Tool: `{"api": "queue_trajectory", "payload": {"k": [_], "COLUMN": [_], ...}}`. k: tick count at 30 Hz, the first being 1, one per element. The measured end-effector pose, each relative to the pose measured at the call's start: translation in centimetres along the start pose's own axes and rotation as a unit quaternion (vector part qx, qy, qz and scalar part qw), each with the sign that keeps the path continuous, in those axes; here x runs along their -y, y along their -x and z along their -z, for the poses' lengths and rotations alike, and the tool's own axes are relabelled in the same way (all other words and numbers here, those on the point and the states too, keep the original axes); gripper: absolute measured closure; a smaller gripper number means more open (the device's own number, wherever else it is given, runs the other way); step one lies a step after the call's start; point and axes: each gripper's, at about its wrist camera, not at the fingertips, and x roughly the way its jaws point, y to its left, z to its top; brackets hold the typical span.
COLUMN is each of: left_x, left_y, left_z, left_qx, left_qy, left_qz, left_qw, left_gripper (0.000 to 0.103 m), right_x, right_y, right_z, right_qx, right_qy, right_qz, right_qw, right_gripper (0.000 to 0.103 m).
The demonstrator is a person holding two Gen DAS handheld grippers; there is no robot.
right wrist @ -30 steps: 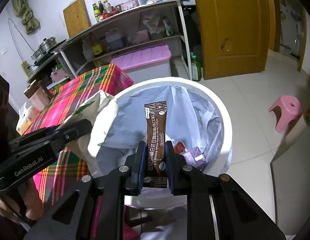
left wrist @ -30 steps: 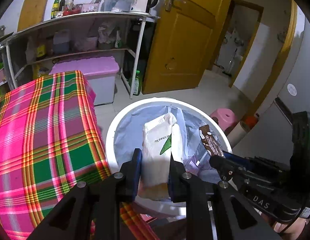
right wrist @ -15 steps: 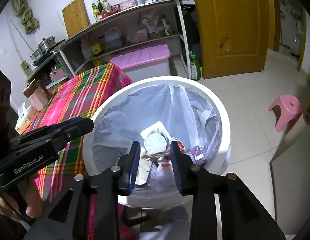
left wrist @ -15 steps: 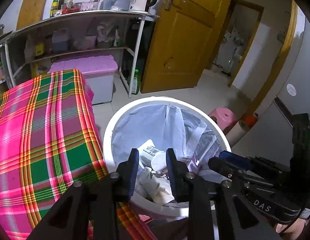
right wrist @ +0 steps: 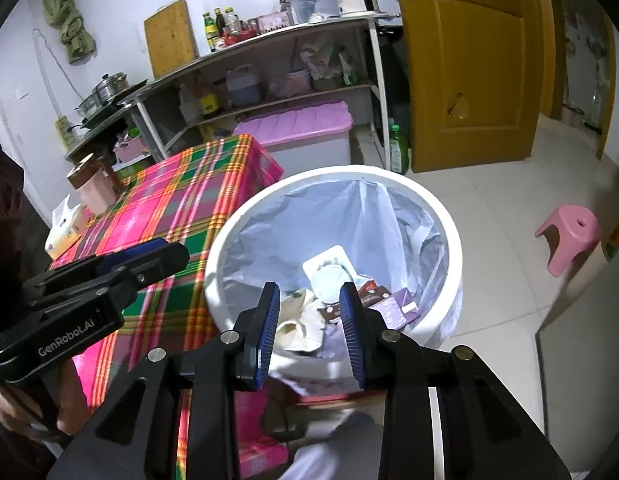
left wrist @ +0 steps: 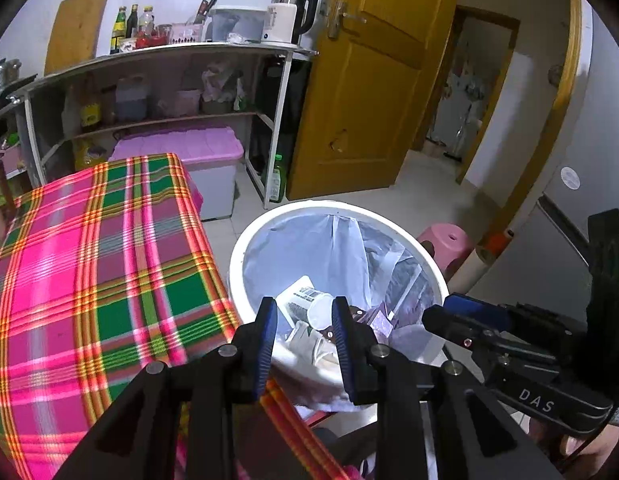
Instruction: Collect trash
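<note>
A white trash bin (left wrist: 334, 203) with a pale blue liner stands on the floor beside the plaid table. Inside lie a barcoded white pack (left wrist: 299, 296), a cup (left wrist: 319, 312), a white paper bag (right wrist: 299, 322), a brown sachet (right wrist: 369, 291) and a purple carton (right wrist: 397, 306). My left gripper (left wrist: 305, 308) hovers over the bin's near edge, open, with nothing between its blue pads. My right gripper (right wrist: 310, 292) hangs open and empty above the bin (right wrist: 455, 264) too. Each appears in the other's view: the right gripper (left wrist: 461, 316), the left gripper (right wrist: 149, 254).
The table with a pink-green plaid cloth (left wrist: 89, 260) touches the bin's left side; a tissue box (right wrist: 65, 228) and a pink canister (right wrist: 93, 194) stand on it. A pink stool (right wrist: 569, 232) sits on the tiled floor at right. Behind are a pink-lidded storage box (left wrist: 181, 148), shelves and a yellow door (left wrist: 369, 100).
The left gripper let go of the white paper bag and the right let go of the brown sachet; both now lie in the bin. Both grippers opened and drew back a little.
</note>
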Motion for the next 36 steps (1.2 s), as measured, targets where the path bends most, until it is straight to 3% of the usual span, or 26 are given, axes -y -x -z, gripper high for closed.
{"api": "queue_trajectory", "payload": {"k": [6, 20, 36], "left_x": [-0.1, -0.3, 0.0], "left_y": [2.2, 7.1, 8.3], "left_z": [1.8, 4.2, 5.5], "left_qx": [0.006, 0.038, 0.041], "left_qy": [-0.001, 0.0, -0.004], "left_qz": [-0.013, -0.034, -0.042], "left_qw": [0.9999, 0.9987, 0.9983], "left_gripper": [0.074, 0.074, 0.074], "right_x": [-1.7, -3.8, -4.7], "right_y": [1.6, 4.1, 5.2], "right_z": [0.9, 3.3, 4.2], "right_qx": [0.013, 0.022, 0.027], "right_qy": [0.018, 0.035, 0.045], "right_qz": [-0.009, -0.023, -0.023], "right_qw": [1.0, 0.999, 0.998], "right_gripper": [0.065, 0.065, 0.065]}}
